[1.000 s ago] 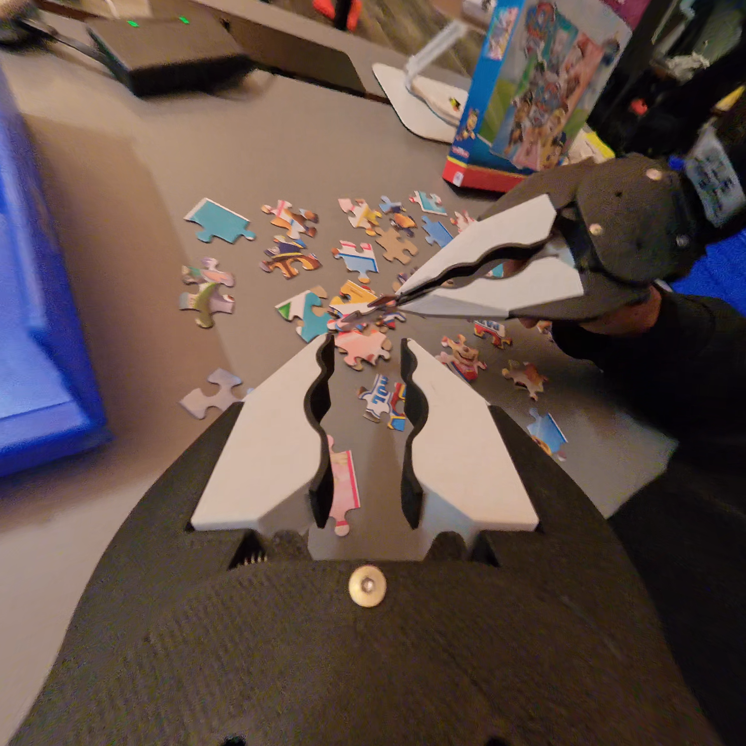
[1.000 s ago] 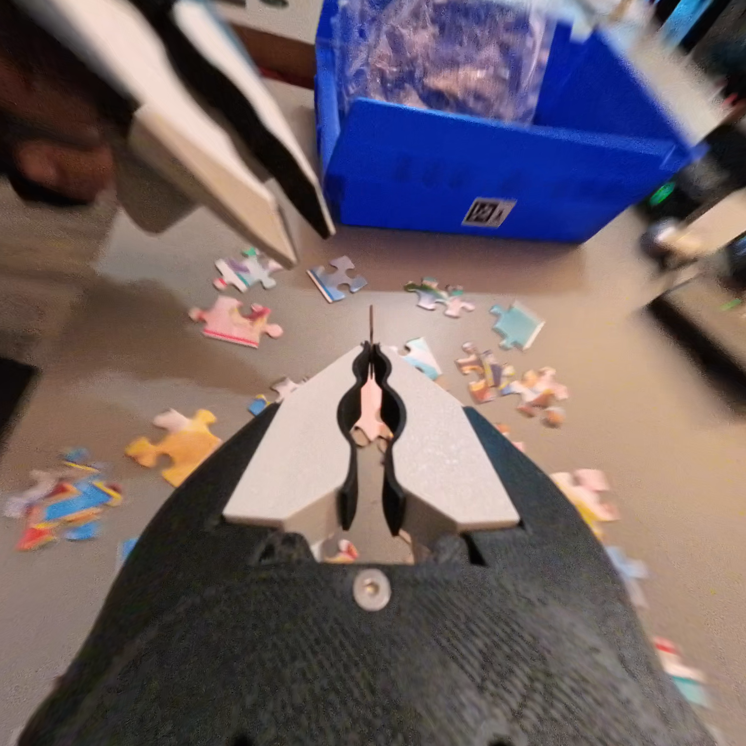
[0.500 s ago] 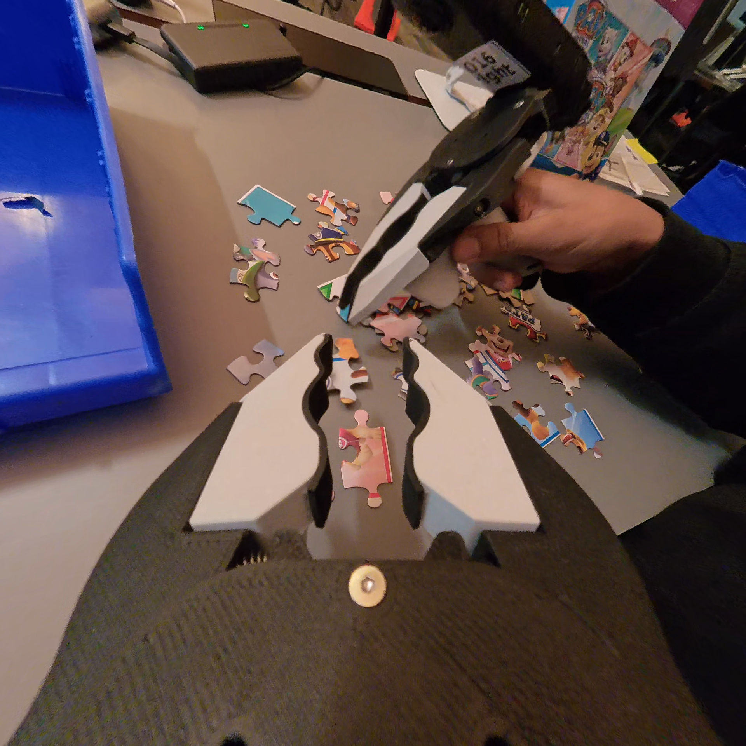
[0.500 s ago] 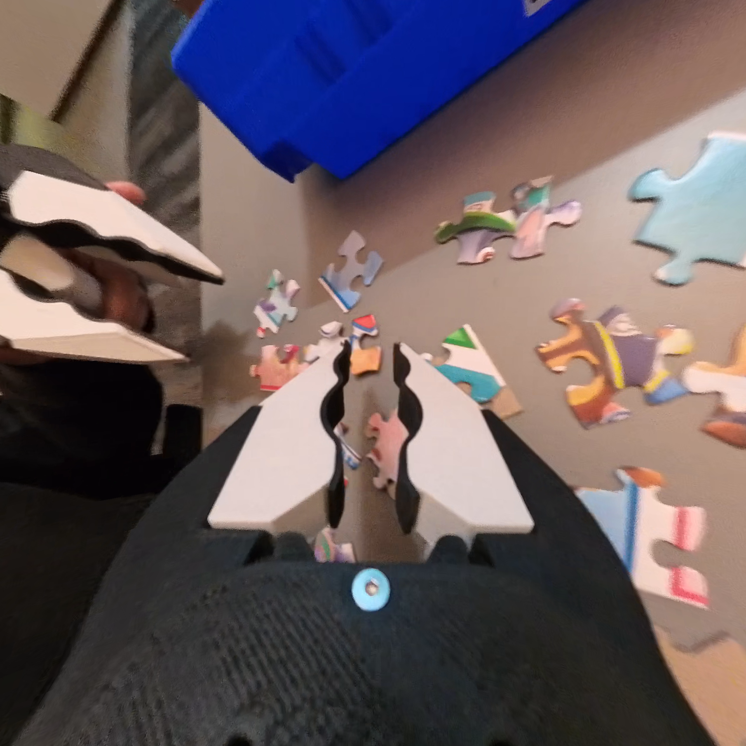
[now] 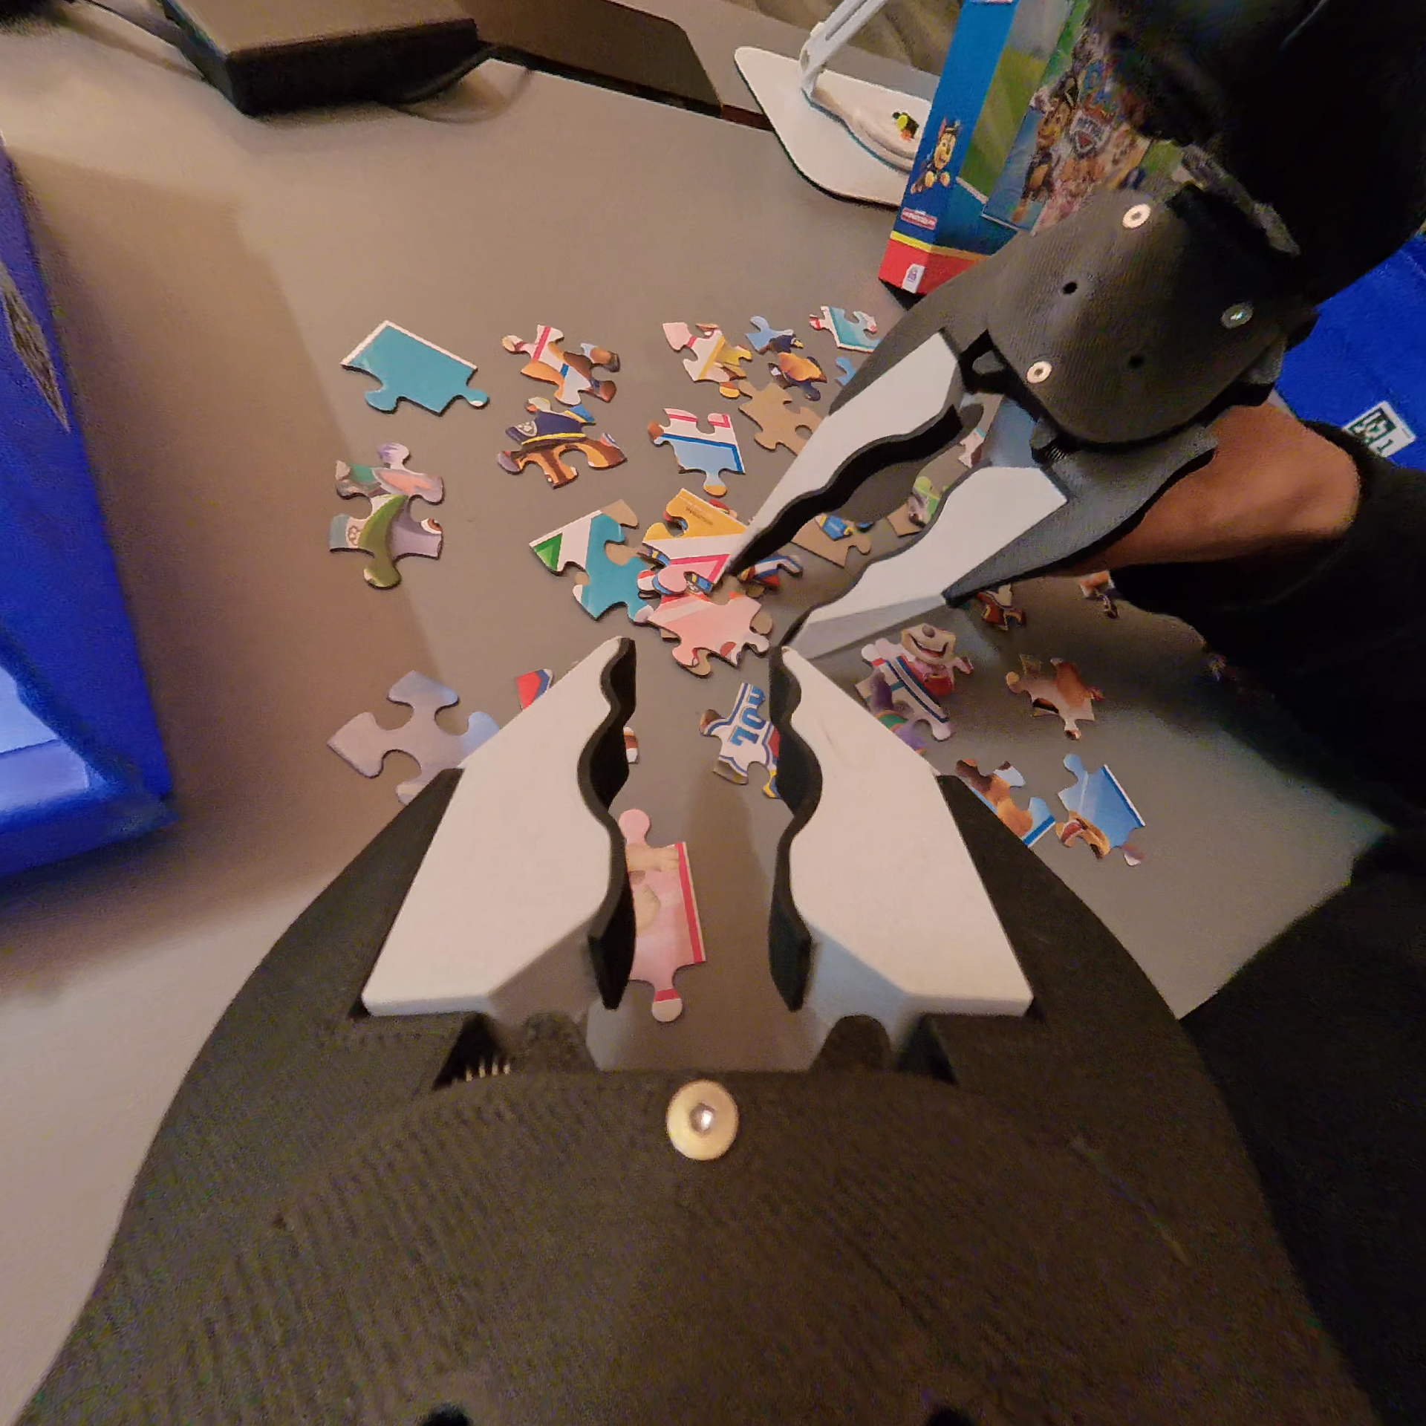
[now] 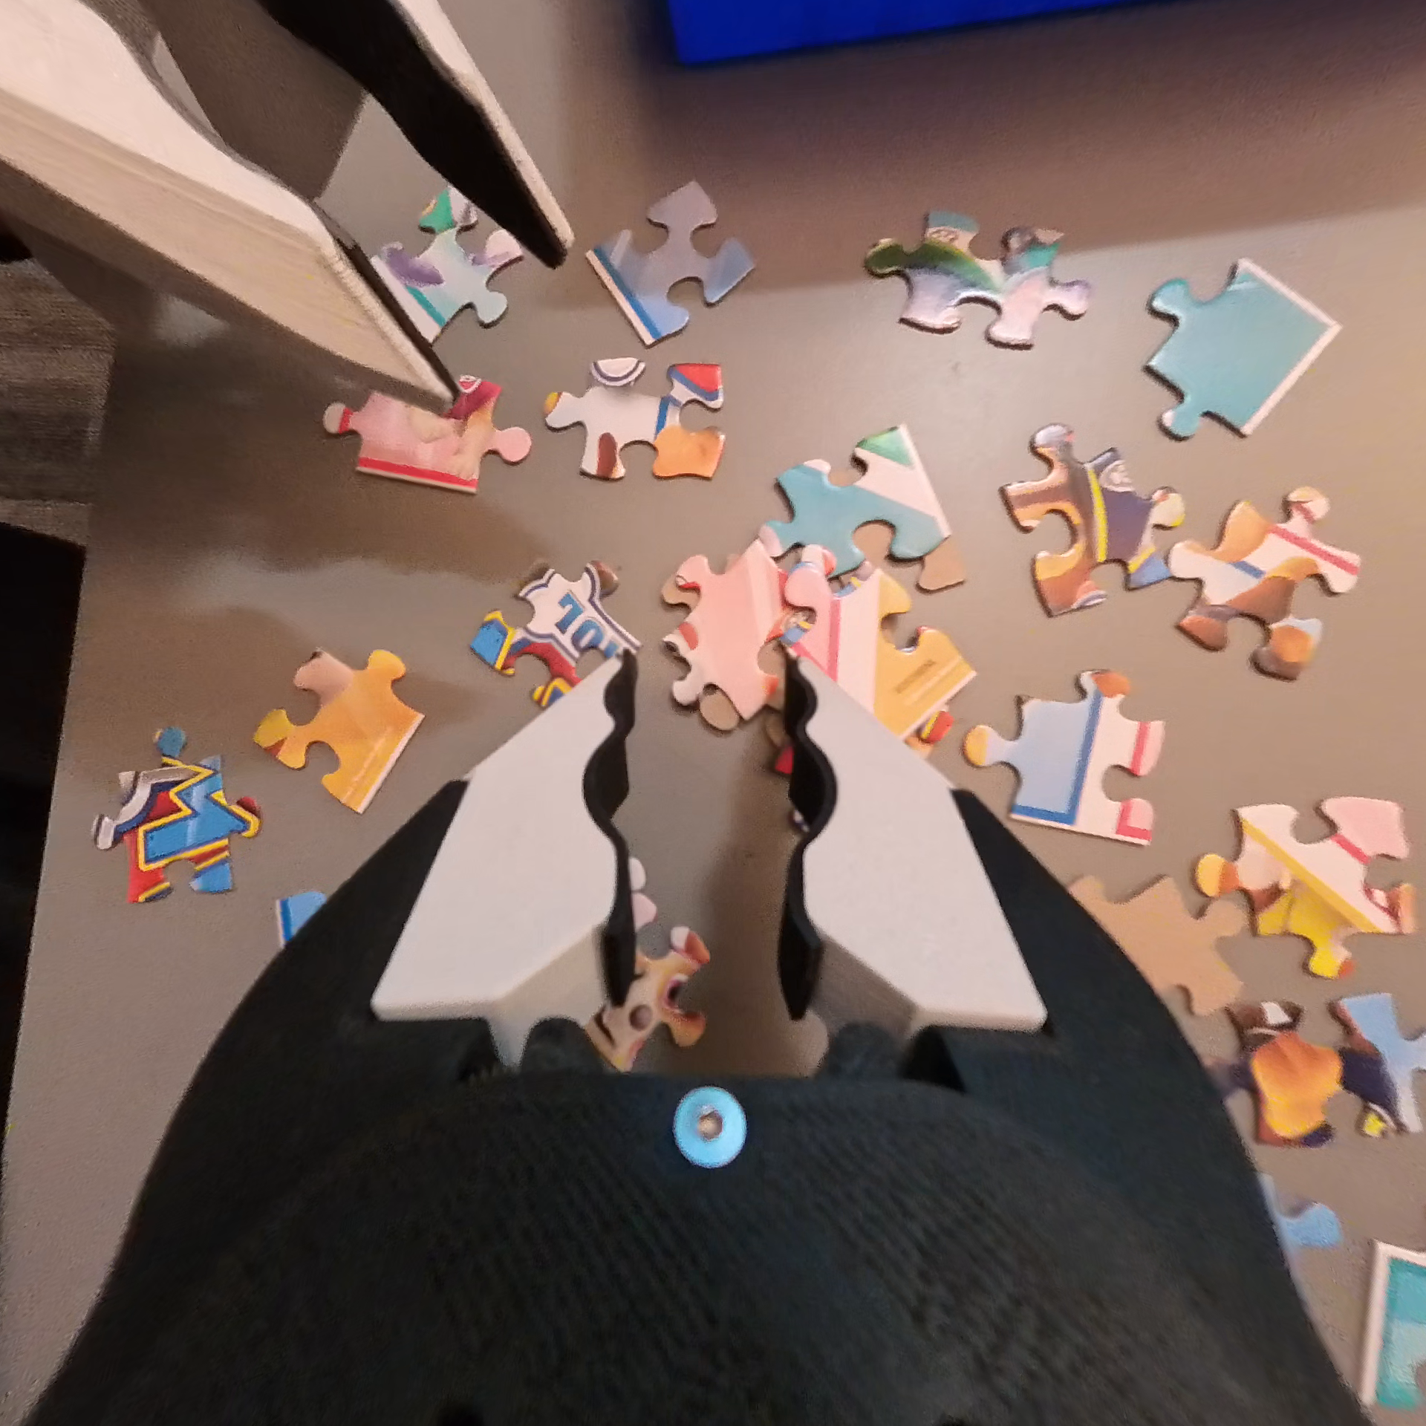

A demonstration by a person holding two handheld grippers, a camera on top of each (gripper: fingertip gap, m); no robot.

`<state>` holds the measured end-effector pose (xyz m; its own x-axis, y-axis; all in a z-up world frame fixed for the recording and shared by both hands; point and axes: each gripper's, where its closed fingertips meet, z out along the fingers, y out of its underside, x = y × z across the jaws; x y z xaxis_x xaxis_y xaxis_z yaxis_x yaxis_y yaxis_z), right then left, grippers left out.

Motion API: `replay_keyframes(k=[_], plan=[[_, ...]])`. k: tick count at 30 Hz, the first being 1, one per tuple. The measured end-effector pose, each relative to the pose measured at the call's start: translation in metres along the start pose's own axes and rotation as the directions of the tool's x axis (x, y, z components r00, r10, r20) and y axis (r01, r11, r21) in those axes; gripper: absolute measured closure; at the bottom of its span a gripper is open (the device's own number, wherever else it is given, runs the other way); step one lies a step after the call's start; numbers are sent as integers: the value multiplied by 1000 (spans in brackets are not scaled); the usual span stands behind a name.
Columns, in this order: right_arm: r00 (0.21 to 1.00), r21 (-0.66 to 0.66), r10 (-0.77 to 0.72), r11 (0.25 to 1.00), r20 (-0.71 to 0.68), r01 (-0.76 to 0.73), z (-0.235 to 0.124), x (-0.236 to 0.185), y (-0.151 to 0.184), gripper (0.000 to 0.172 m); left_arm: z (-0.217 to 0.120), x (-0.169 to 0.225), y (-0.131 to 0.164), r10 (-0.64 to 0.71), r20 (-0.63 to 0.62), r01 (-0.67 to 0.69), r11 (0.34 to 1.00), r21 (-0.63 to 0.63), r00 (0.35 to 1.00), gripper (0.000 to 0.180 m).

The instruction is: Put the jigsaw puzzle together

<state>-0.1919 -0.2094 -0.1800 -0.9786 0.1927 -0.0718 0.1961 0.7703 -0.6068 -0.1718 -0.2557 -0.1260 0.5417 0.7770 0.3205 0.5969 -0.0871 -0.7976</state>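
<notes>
A grey table [image 5: 540, 231] bears scattered jigsaw pieces [image 5: 563, 444], a puzzle box [image 5: 995, 139] and a blue bin [image 5: 69, 617].

A puzzle box [image 5: 1011, 139] at the table's far right edge bears printed logos and lettering. One puzzle piece [image 5: 745, 737] mid-table carries blue characters, a yellow piece [image 6: 914, 671] a small line of print. A blue bin [image 5: 1366, 363] at the right edge has a white coded label [image 5: 1381, 432].

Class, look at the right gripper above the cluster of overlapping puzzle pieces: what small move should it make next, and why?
Probably lower slightly and close on the pale pink piece. The right gripper is open and holds nothing, its tips straddle that piece's near edge, and the piece rides partly on top of its neighbours, so an edge looks reachable.
</notes>
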Motion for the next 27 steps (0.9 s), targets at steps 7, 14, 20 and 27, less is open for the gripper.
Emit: replay_keyframes(k=[7,14,20,27], plan=[[998,-15,-36,999,-52,35,10,4,3,132,-2,2,0,2,8,-2,1000,-1,1000,148],[994,-32,-79,997,-80,77,10,5,4,152,-1,1,-1,0,5,0,1000,1,1000,148],[997,17,-76,997,-23,76,2,-6,-1,152,-2,-2,0,-13,2,13,1000,9,1000,148],[997,200,47,978,67,-60,-39,15,-28,152,-2,-3,0,-16,-3,16,1000,14,1000,148]])
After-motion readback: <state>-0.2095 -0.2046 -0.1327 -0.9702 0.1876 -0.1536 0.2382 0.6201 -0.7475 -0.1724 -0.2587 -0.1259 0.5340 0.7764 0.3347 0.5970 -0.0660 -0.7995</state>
